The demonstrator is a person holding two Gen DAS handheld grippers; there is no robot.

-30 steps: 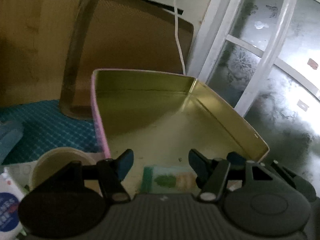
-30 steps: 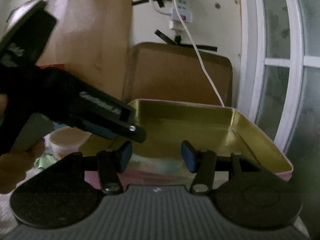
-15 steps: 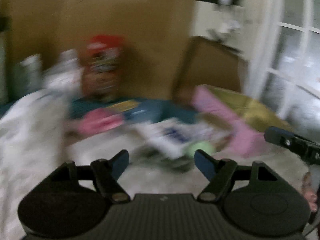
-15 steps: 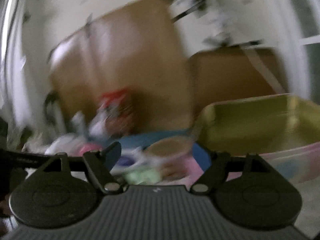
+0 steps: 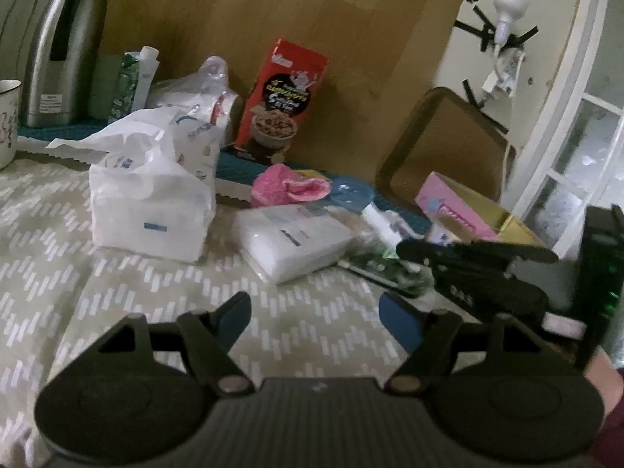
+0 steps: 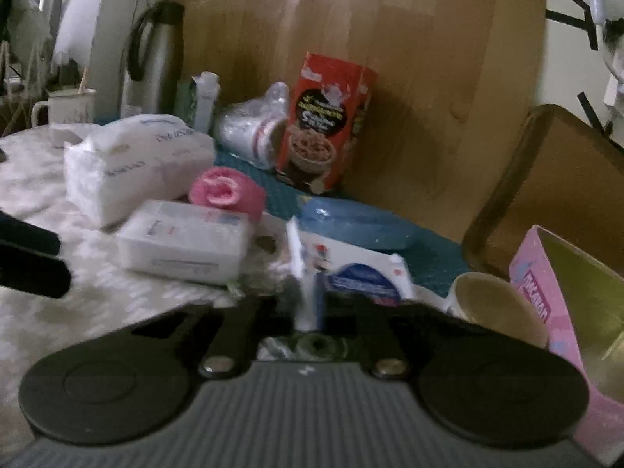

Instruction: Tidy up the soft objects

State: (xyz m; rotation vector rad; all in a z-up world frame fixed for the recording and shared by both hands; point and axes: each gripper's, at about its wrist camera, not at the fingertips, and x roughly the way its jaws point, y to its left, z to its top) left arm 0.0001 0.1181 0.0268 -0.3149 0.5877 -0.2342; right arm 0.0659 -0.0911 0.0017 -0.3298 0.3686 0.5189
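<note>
My left gripper is open and empty above the patterned cloth, short of a flat white tissue pack. A big white tissue bag stands to its left and a pink fluffy cloth lies behind. My right gripper is shut on the edge of a white and blue soft packet. The flat pack, pink cloth and tissue bag lie to its left. The pink tin box with gold inside stands at the right, also in the left wrist view.
A red cereal box, a steel thermos, a mug and a plastic-wrapped bundle stand along the wooden back board. A blue lid and a paper cup lie near the box. A brown tray leans behind.
Both grippers swung left, away from the gold box interior toward the cluttered table. The right gripper went from open to shut on the white and blue packet.
</note>
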